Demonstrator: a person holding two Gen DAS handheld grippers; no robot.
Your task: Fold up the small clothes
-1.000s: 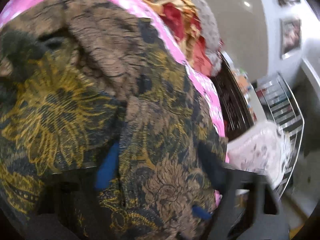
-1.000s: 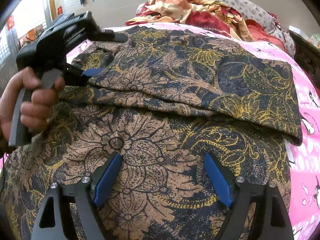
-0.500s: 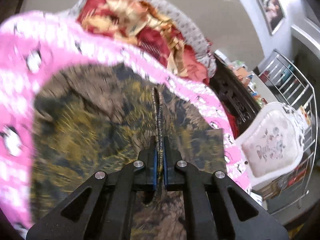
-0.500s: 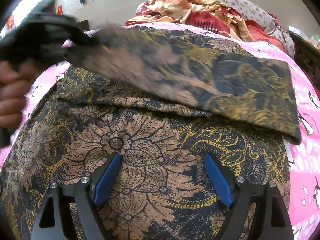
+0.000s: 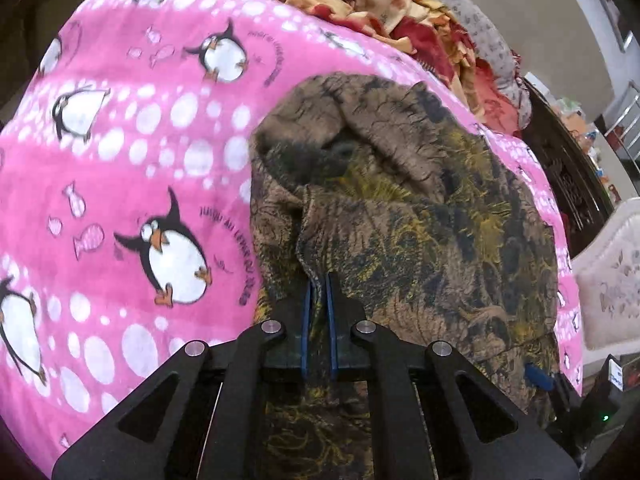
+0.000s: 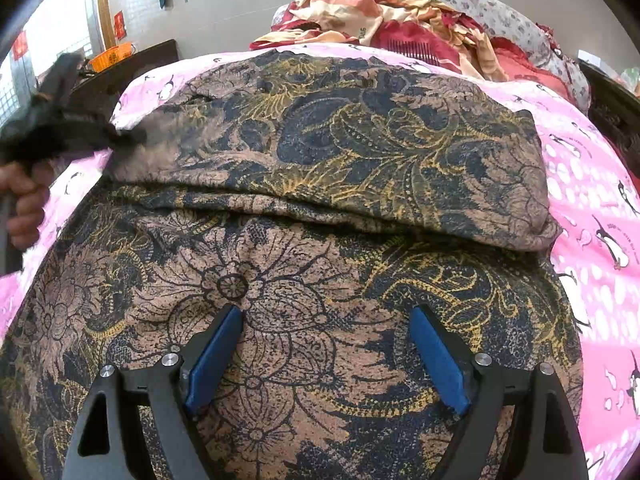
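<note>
A brown, navy and yellow floral garment (image 6: 340, 160) lies on a pink penguin blanket (image 6: 592, 208), its far half folded over the near half. My left gripper (image 5: 319, 280) is shut on an edge of the garment (image 5: 420, 220) and holds it lifted. It also shows blurred at the left of the right wrist view (image 6: 120, 136), at the fold's left corner. My right gripper (image 6: 328, 344) is open, its blue pads (image 6: 216, 356) resting over the near half of the cloth.
A pile of red and cream cloth (image 6: 400, 20) and a grey floral pillow (image 6: 480, 4) lie at the far end. A dark wooden bed frame (image 5: 560, 160), a white chair (image 5: 612, 276) and a metal rack (image 5: 624, 128) stand to the right.
My left gripper closed on the garment's edge, lifted it and carried it left and away across the cloth. The folded half now lies farther over. My right gripper stayed put, open.
</note>
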